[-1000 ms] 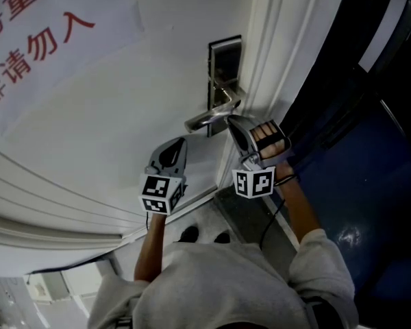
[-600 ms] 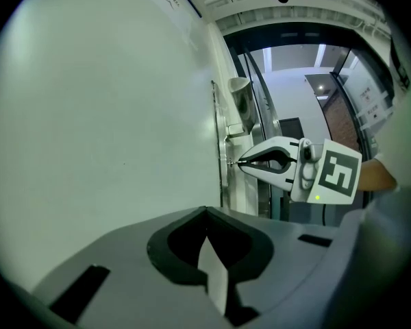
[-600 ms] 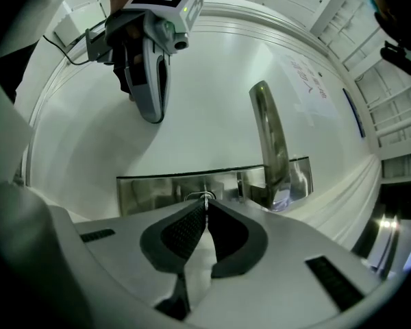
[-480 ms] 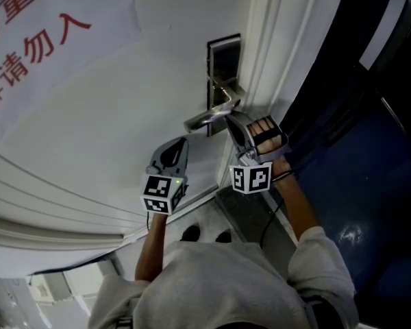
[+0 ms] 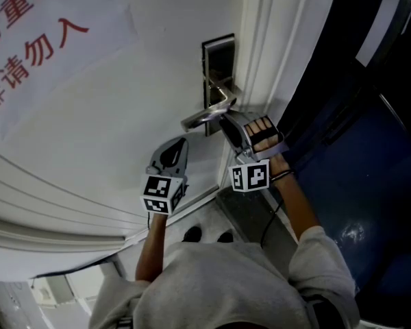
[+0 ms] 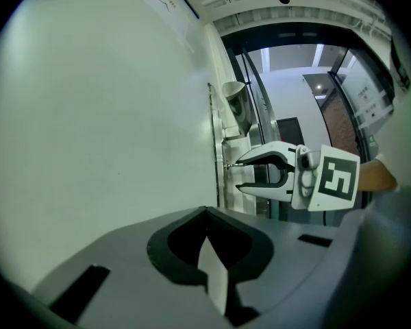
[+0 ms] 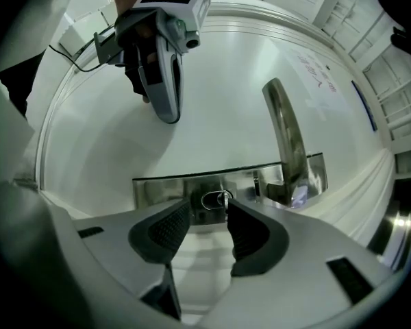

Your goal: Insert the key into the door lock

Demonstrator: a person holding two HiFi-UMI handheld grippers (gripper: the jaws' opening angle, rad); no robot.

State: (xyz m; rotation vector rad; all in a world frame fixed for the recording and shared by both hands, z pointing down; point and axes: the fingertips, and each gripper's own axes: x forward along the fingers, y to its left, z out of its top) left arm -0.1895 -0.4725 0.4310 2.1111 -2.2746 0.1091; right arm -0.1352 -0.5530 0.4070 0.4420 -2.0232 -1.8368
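Note:
A steel lock plate (image 7: 185, 189) with a lever handle (image 7: 285, 137) sits on the white door (image 5: 123, 115). A small silver key (image 7: 221, 199) stands in the keyhole. My right gripper (image 7: 209, 210) points at the keyhole and is open. Its jaws have just been opening, and the key shows just beyond their tips with neither pad pressing on it. In the left gripper view the right gripper (image 6: 241, 173) is spread at the door's edge. My left gripper (image 5: 180, 144) hangs shut and empty beside the door, to the left of the handle (image 5: 204, 118).
A white sheet with red characters (image 5: 34, 40) is stuck on the door at the upper left. The door frame (image 5: 281, 53) runs just right of the lock plate (image 5: 218, 64), with a dark blue panel (image 5: 356, 184) beyond it. Grey floor (image 5: 212, 225) lies below.
The right gripper's jaws have spread apart at the lock, leaving the key in the keyhole. The left gripper has not moved.

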